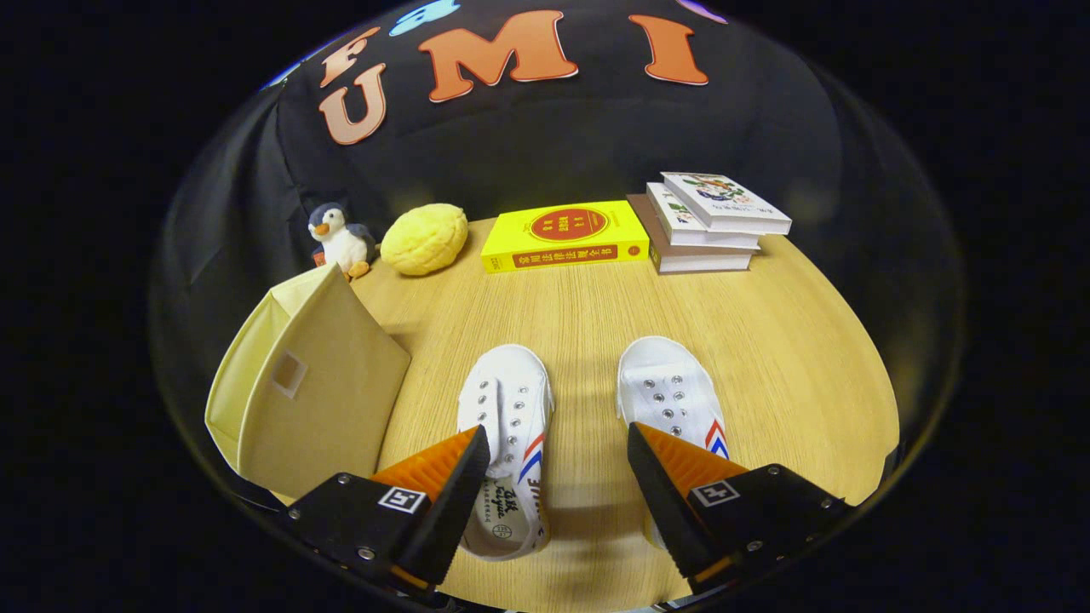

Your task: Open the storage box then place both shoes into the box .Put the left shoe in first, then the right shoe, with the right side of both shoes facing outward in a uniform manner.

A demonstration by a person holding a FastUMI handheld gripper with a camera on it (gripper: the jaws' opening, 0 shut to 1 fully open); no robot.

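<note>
**Q:** What lies on the table (596, 332) from left to right, and where is my gripper?

**A:** At the table's left edge sits your storage box (311, 387), a pale fabric cube with a flap-like top that looks closed. Behind it, at the far left corner, stand a plush penguin (341, 240) and a yellow bun-shaped toy (424, 238). Along the far edge come a yellow book (564, 236) and then a stack of books (711, 223). Near the front edge, in the middle, lie two white canvas shoes, toes pointing away from you: the left shoe (507, 443) and, apart from it, the right shoe (673, 396). Your gripper (558, 451) hovers above them with its fingers spread wide and holding nothing; bare wood shows between the tips.

**Q:** How will the things handle?

**A:** You start with the box. I judge it light and soft-walled, so it may slide or buckle if you push; take the top flap by its free edge and lift gently. The shoes look light, with a floppy upper and a stiffer rubber sole. Pinch the left shoe across the heel collar or the side wall near the opening, where the rim gives the fingers something firm.
</note>
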